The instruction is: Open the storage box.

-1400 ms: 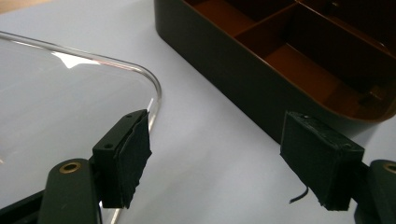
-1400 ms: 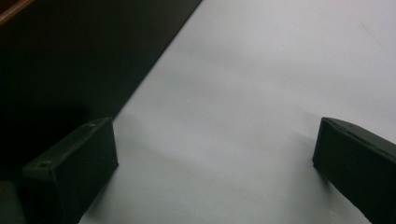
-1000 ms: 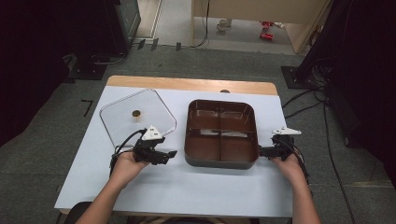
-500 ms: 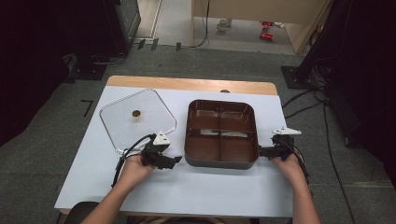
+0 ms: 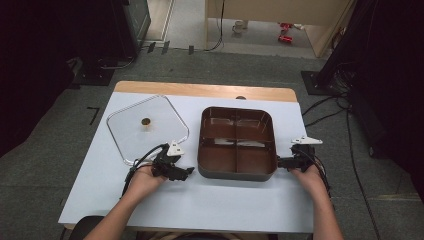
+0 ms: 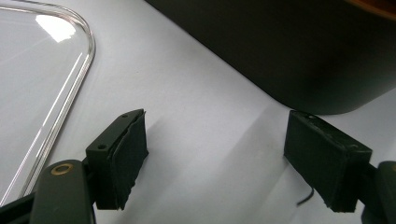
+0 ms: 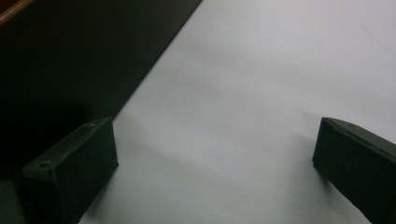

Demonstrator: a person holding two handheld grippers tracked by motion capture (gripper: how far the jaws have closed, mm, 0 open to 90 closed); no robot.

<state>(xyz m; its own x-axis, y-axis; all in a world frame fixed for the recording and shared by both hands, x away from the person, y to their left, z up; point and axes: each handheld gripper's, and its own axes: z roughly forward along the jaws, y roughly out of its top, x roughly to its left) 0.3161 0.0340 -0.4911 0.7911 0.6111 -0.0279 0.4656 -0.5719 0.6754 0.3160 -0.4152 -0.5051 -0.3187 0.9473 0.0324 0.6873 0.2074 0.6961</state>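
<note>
Flanking one brown tray (image 5: 237, 172) and one clear lid (image 5: 131, 134), two claws, left claw (image 5: 186, 173) and right claw (image 5: 281, 162), gape empty.

White-topped table (image 5: 220, 200) with a clear square lid (image 5: 147, 127) beside a brown four-compartment tray (image 5: 236, 171).

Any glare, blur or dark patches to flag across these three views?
High view: sharp table, room around it dark. Left gripper view: ceiling-light glare on the clear lid, near jaws soft. Right gripper view: brown tray wall underexposed, nearly black, jaws slightly blurred.
</note>
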